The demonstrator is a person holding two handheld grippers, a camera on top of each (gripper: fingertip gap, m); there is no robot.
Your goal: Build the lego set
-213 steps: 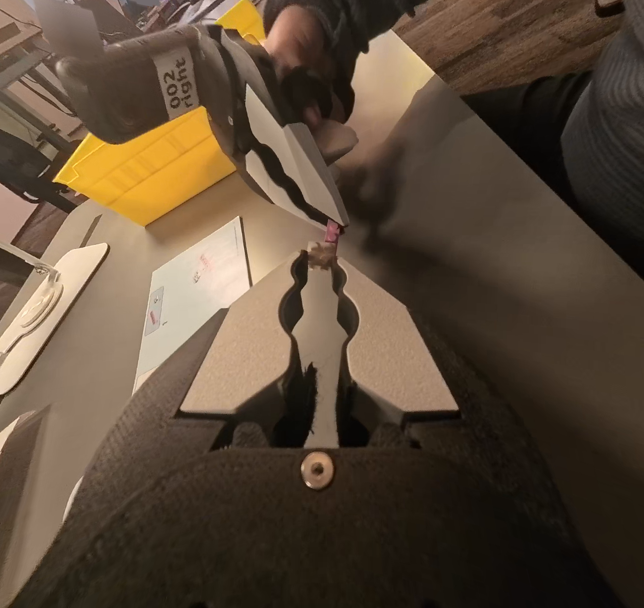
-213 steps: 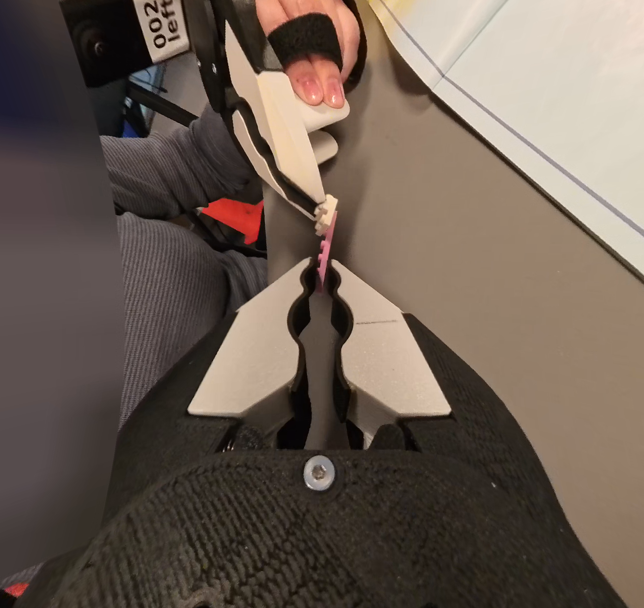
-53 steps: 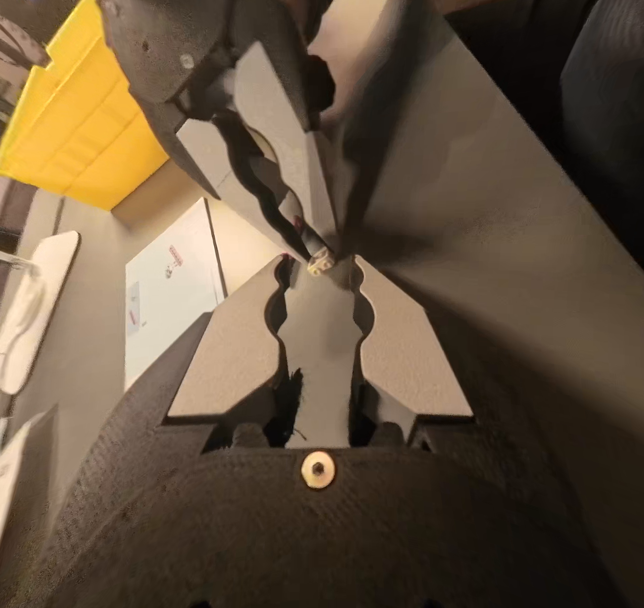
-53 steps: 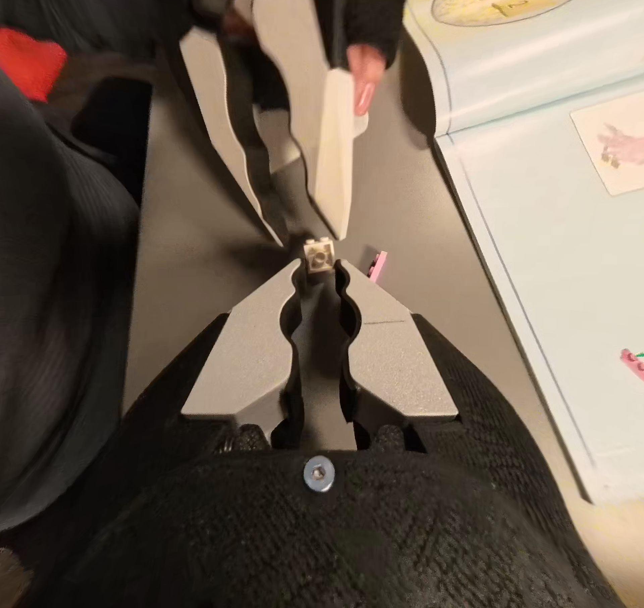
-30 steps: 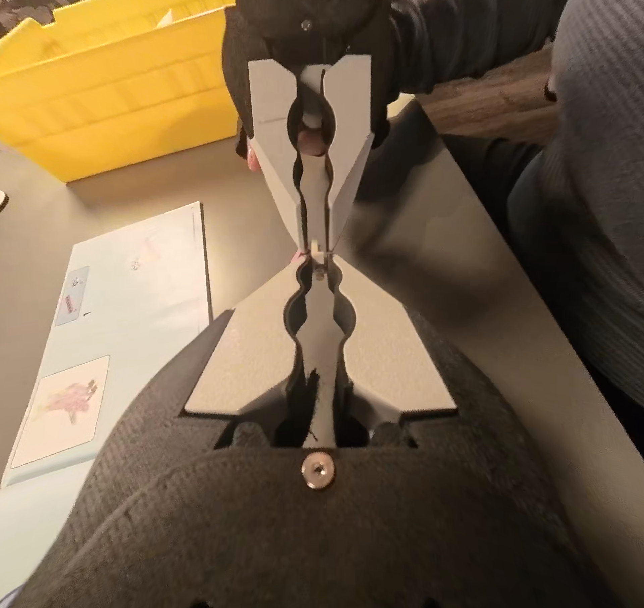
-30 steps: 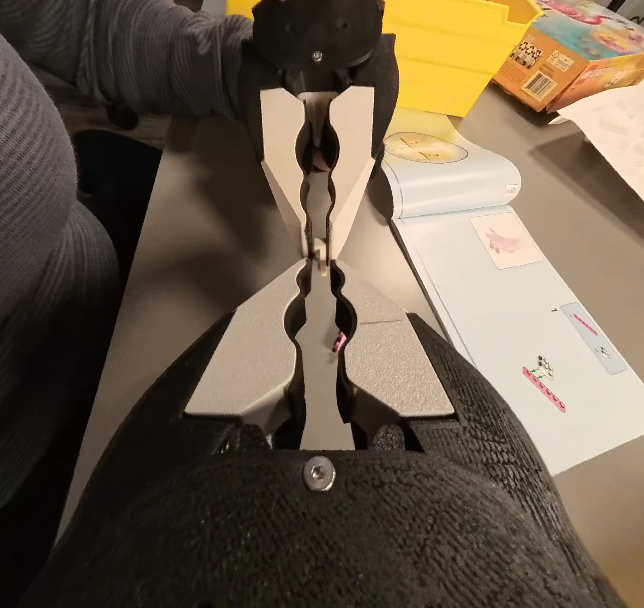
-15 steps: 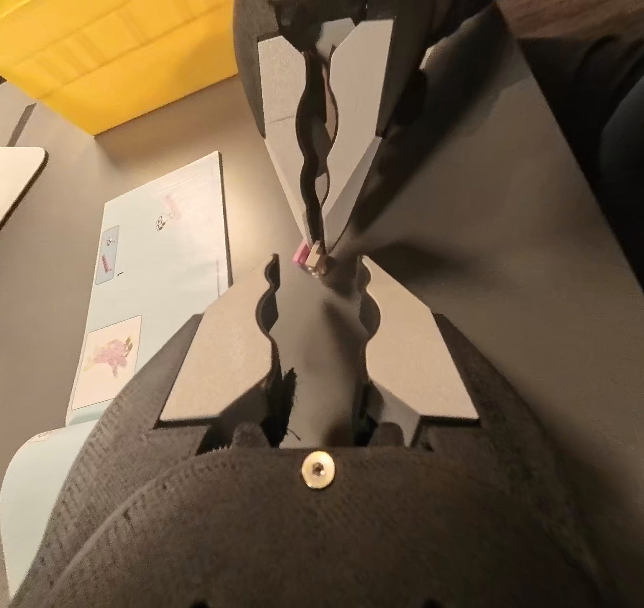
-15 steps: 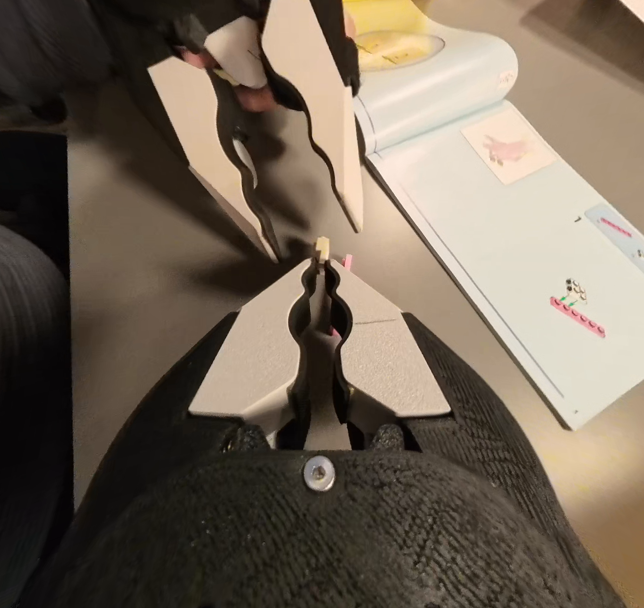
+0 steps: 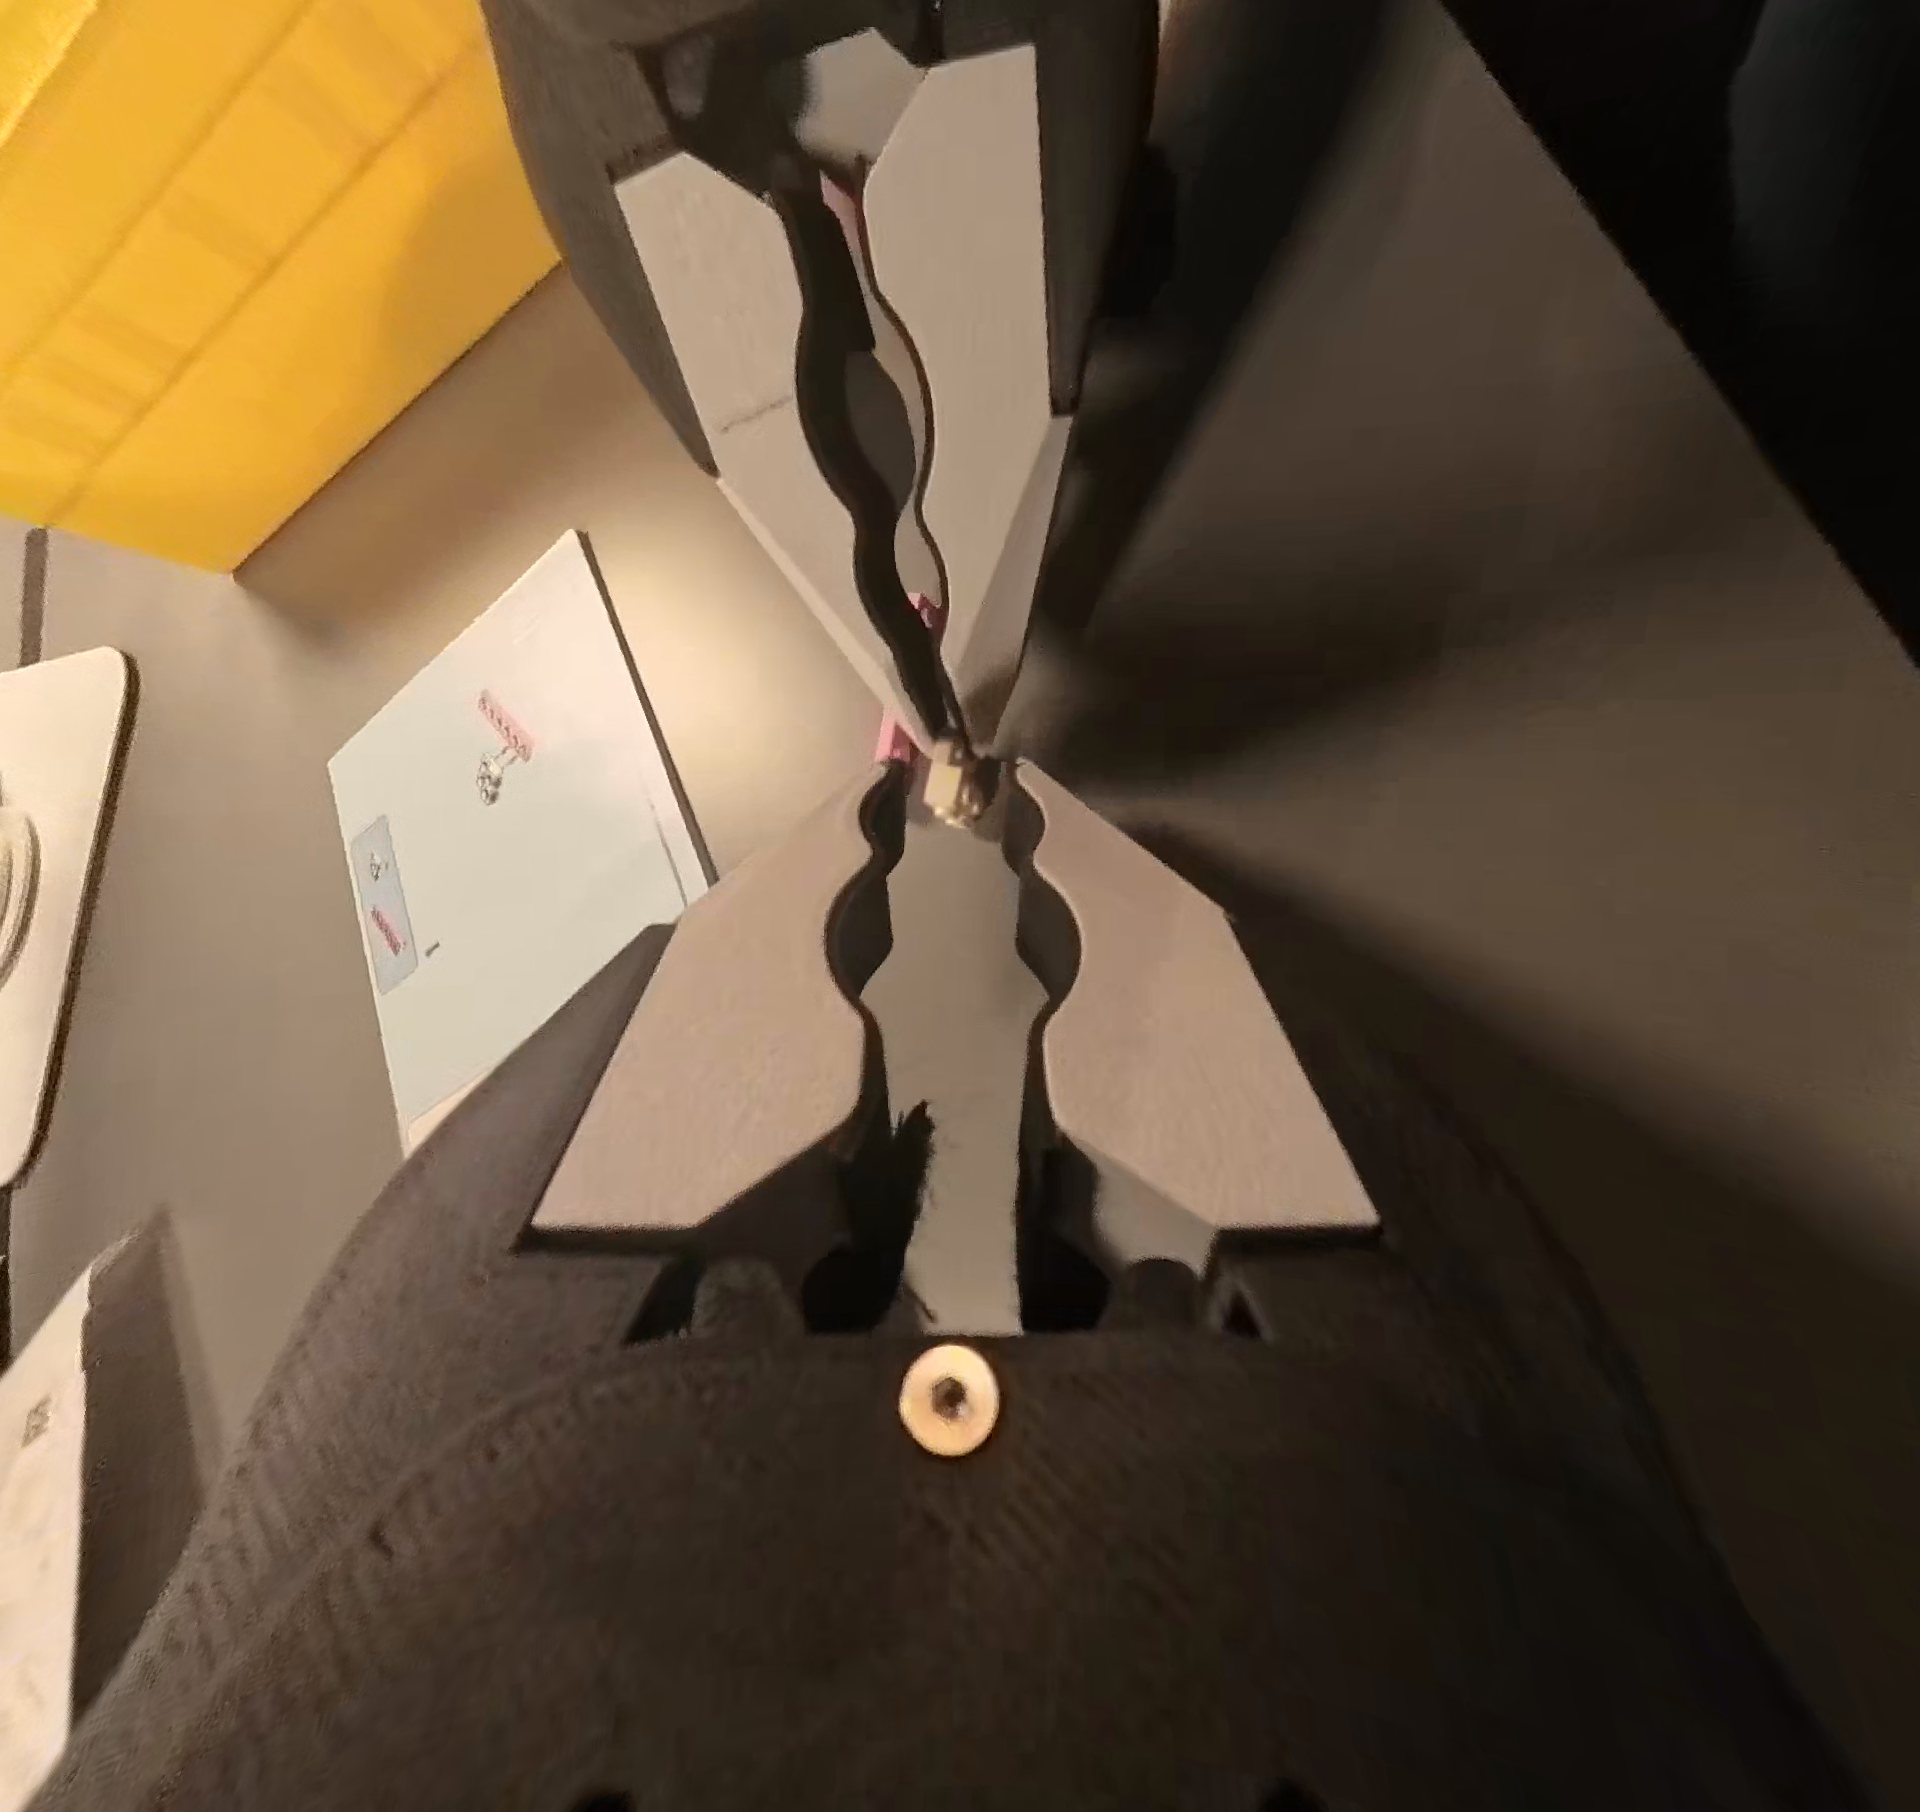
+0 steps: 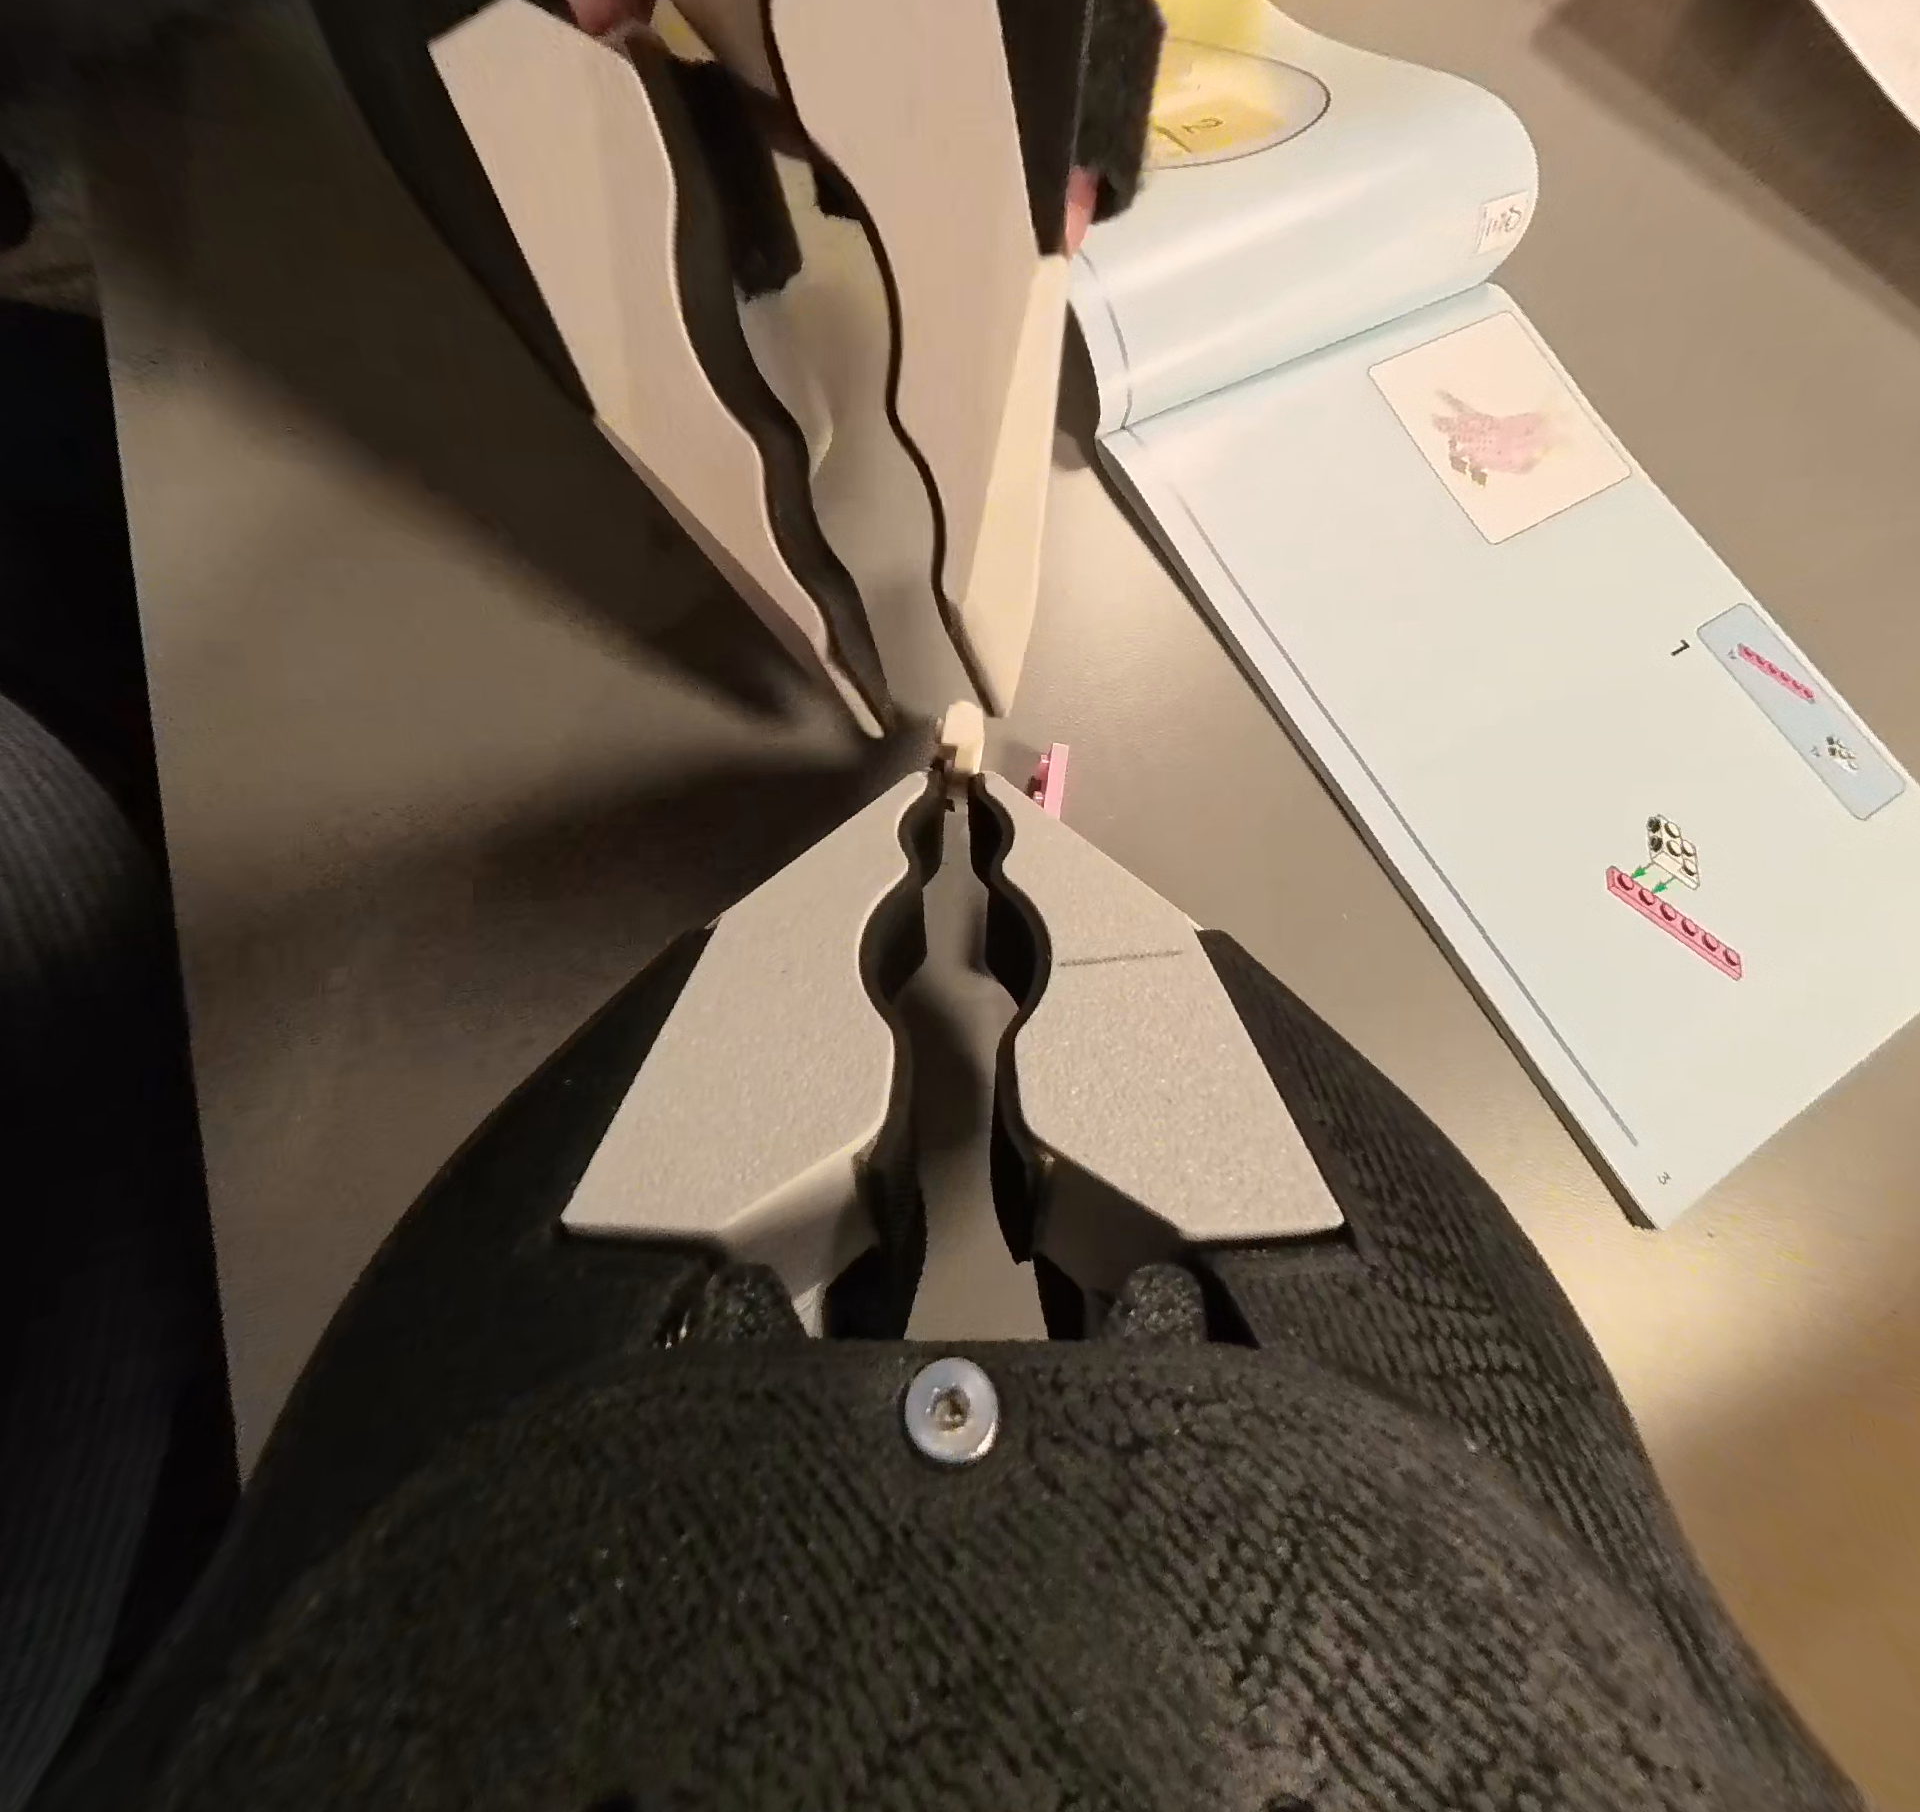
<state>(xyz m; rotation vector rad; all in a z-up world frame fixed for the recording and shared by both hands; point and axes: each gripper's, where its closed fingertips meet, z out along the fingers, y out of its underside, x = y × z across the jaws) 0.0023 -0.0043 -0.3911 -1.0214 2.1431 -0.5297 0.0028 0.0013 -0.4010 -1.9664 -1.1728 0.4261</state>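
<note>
Fingers of the right gripper are being pressed onto a small cream brick, which is being held just above the grey table. Around that brick the left gripper is being kept spread, its pads apart from it. A pink plate is lying just beside, with a pale blue instruction booklet near.

The right hand-held gripper points forward with its fingers nearly closed, the pads pinching a small cream brick at their tips. Facing it tip to tip, the left hand-held gripper angles steeply down (a gloved hand grips its body), its fingers parted either side of that brick without pressing on it.
</note>
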